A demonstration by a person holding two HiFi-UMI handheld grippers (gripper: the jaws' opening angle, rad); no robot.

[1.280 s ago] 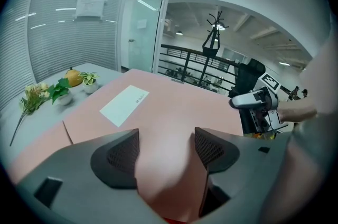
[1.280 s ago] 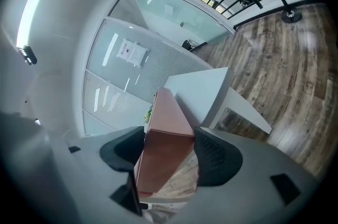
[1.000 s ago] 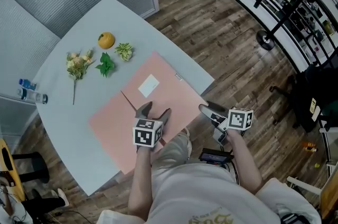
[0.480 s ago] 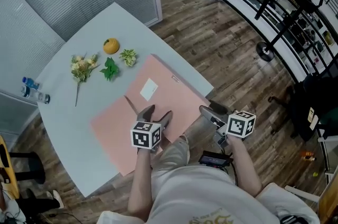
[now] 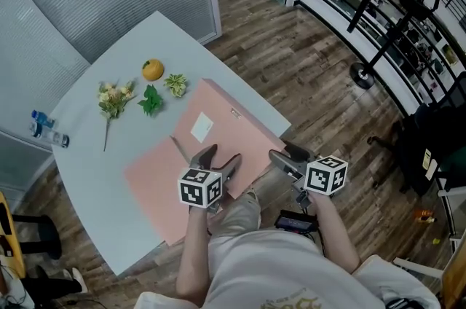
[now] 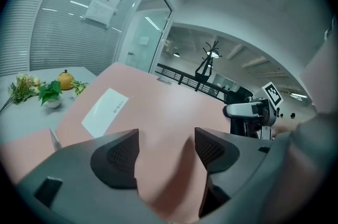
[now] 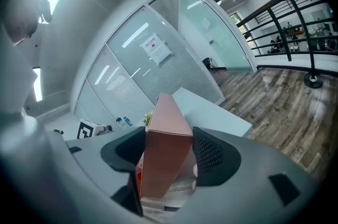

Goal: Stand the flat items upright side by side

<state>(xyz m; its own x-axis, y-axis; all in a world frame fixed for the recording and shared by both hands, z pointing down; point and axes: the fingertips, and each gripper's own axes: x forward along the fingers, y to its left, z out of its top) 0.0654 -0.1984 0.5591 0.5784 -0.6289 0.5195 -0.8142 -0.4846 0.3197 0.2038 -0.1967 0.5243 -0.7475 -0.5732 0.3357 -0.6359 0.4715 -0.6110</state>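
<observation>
A large flat pink box (image 5: 182, 169) with a white label (image 5: 202, 127) lies on the pale table (image 5: 95, 176), its right side lifted a little. My right gripper (image 5: 285, 157) is at the box's near right edge. In the right gripper view the box's narrow side (image 7: 165, 154) stands between the jaws with both pads against it. My left gripper (image 5: 218, 159) hovers over the box's near part with its jaws spread, and the pink face (image 6: 158, 112) shows between them. The right gripper (image 6: 248, 112) shows at the right of that view.
At the table's far left lie an orange (image 5: 152, 69), a green sprig (image 5: 150, 99), a small leafy plant (image 5: 175, 84) and a flower bunch (image 5: 113, 98). Bottles (image 5: 47, 133) lie at the left edge. A thin dark stick (image 5: 178, 149) rests on the box. Wooden floor and a railing are to the right.
Both grippers have risen a little. The right one has rolled and lifted the box's right edge with it. The left jaws stay spread over the box.
</observation>
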